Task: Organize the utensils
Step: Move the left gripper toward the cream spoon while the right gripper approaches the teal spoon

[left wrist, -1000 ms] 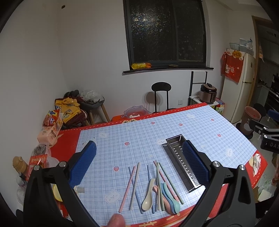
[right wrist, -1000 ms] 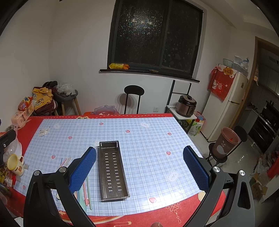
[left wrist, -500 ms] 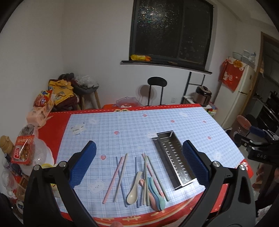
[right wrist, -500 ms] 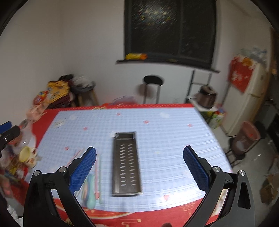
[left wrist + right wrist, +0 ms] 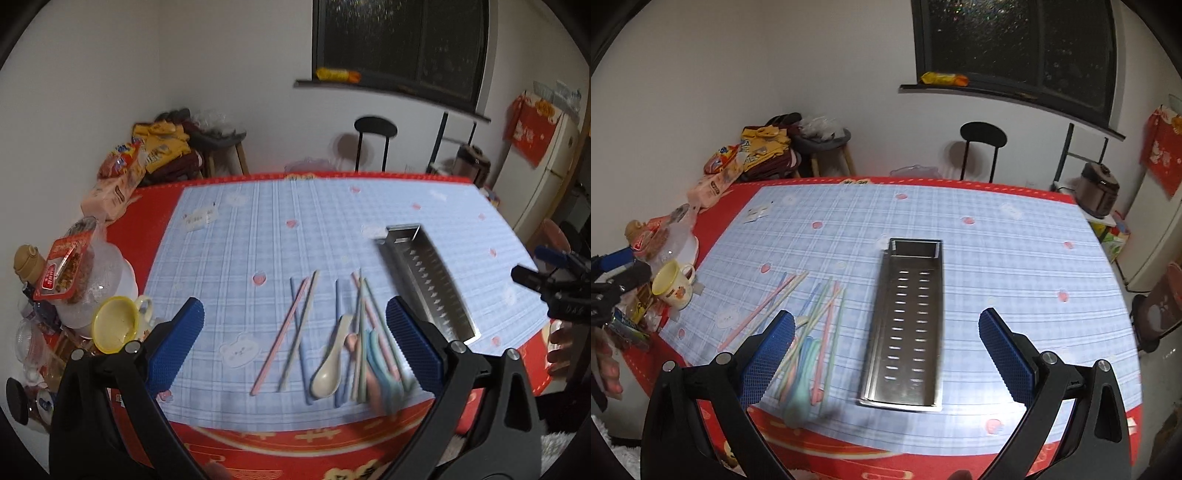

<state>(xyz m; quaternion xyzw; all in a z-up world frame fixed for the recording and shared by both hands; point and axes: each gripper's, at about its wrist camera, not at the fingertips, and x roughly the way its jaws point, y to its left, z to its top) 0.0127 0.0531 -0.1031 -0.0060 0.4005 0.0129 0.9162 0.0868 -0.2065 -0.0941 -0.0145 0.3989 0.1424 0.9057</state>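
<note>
Both the left gripper (image 5: 293, 341) and right gripper (image 5: 886, 347) gape empty above the table (image 5: 1015, 258); blurred spoons (image 5: 384, 380) partly overlap chopsticks (image 5: 295, 325); snack-bag print unreadable.

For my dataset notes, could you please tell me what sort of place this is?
Most likely a home kitchen-dining room: a fridge and rice cooker stand by the wall, and a table with a checked cloth holds chopsticks.

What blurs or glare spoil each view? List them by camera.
Left wrist view: motion blur smears the spoons and tray; fisheye bends the table edge. Right wrist view: spoons blurred near the edge, tray sharper, mild glare on its near rim.
</note>
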